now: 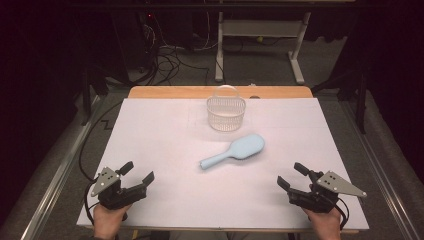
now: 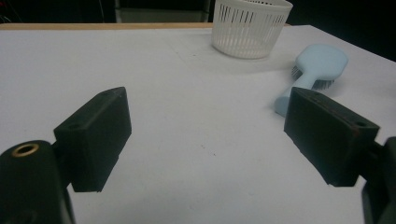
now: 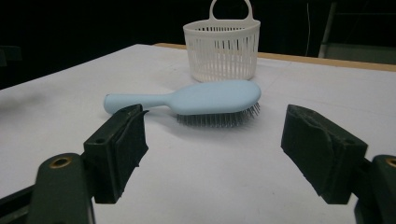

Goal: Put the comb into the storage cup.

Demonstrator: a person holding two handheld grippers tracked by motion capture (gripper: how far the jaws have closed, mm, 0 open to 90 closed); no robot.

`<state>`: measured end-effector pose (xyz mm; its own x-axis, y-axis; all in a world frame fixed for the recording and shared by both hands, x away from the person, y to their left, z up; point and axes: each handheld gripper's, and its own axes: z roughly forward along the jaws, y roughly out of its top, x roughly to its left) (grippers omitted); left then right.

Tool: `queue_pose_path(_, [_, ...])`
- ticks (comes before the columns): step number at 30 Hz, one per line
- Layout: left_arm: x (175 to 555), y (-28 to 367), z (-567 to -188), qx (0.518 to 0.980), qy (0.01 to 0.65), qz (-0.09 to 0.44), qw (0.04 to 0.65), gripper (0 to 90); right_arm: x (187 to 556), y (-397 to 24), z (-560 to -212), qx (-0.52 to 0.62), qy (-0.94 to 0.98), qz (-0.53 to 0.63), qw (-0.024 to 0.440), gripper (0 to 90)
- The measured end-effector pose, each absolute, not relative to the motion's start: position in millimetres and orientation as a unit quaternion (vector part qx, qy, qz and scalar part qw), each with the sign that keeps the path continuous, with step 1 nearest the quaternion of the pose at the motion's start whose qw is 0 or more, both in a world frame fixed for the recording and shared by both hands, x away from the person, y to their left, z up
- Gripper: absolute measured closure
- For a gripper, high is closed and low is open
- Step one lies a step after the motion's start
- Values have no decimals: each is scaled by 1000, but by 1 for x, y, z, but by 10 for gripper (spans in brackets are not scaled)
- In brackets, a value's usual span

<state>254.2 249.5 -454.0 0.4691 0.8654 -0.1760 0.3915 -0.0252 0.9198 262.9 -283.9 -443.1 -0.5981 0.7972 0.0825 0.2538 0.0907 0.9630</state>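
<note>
the light blue hairbrush (image 1: 235, 151) lies bristles down near the middle of the desk (image 1: 150, 150), its handle pointing toward the person's left and its head toward the white slatted basket (image 1: 226, 113), which stands upright just behind it near the far edge. brush and basket are near each other but not touching.

both grippers sit at the near edge, well apart from the brush. the left gripper (image 1: 139, 176) has its fingers (image 2: 95, 135) spread wide with nothing between them; the right gripper (image 1: 293, 176) is the same, fingers (image 3: 119, 147) spread and empty, looking straight at the brush.

judging from the layout, the likely job is to lift the brush and drop it into the basket. the risks: the handle is smooth and rounded, so a pinch near its tip could let the heavier head swing down or slip free. grabbing across the head would press on the bristles and give a poor hold. the basket looks light, and its arched carry handle (image 3: 229, 9) crosses the opening, so a brush coming in at the wrong angle could knock it or tip it over.

nothing lies between the grippers and the brush; the white sheet is bare. cables and another table's legs are on the floor beyond, out of the way.
</note>
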Motion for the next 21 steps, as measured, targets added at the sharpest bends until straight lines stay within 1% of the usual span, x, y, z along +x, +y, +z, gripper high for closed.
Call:
queue_pose_path(9, [254,249,-454,680,462,227,522,142,266,-274,-442,365,702,563,238,225])
queue_pose_path(16, [255,249,-454,682,461,226,522,142,269,-264,-442,360,707,565,228,253])
queue_pose_path(21, [255,248,-454,682,460,226,521,142,271,-257,-442,354,710,566,224,254])
